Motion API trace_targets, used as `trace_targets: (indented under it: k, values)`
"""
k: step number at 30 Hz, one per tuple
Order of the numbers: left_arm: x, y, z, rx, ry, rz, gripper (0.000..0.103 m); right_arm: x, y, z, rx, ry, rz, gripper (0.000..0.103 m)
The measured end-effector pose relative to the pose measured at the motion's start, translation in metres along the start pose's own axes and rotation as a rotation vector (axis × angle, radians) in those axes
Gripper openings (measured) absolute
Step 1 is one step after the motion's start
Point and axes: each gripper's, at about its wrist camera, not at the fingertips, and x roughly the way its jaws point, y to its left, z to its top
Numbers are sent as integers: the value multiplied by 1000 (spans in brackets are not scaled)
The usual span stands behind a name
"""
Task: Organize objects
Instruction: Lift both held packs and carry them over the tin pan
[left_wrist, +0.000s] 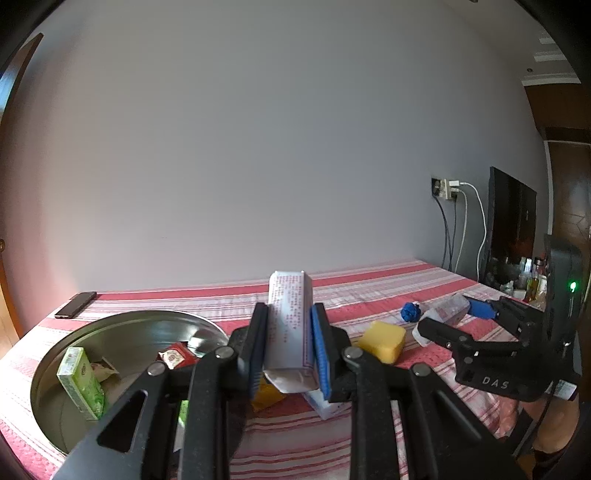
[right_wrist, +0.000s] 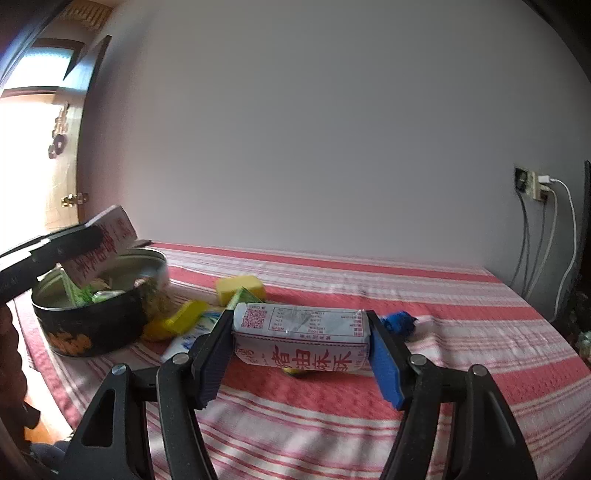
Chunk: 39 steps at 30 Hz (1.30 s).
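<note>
My left gripper (left_wrist: 289, 308) is shut on a white packet with red print (left_wrist: 290, 332), held end-on and tilted up beside a round metal tin (left_wrist: 110, 321). In the right wrist view that packet (right_wrist: 107, 243) hangs over the tin (right_wrist: 92, 328), under one left finger (right_wrist: 66, 243). My right gripper (right_wrist: 298, 317) is shut on a second white packet with red characters (right_wrist: 303, 339), held crosswise just above the striped cloth. From the left wrist view, the right gripper (left_wrist: 445, 314) appears at the right.
The tin holds a green packet (left_wrist: 81, 384) and a red one (left_wrist: 177, 356). A yellow block (right_wrist: 240, 288), a blue wrapped piece (right_wrist: 399, 321), a yellow packet (right_wrist: 184, 317) and a white-blue packet (right_wrist: 192, 338) lie on the cloth. A phone (left_wrist: 75, 304) lies by the wall. A monitor (left_wrist: 511, 225) stands right.
</note>
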Motion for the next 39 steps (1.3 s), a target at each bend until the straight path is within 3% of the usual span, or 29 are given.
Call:
trace_targets:
  k: [23,39]
  values:
    - [-8,76,0,-120,9,120,22,27,83,60,-143,-28,189,69]
    - [-4,136,-10,-202,41,241,22,78,136,84,-198,49,289,69]
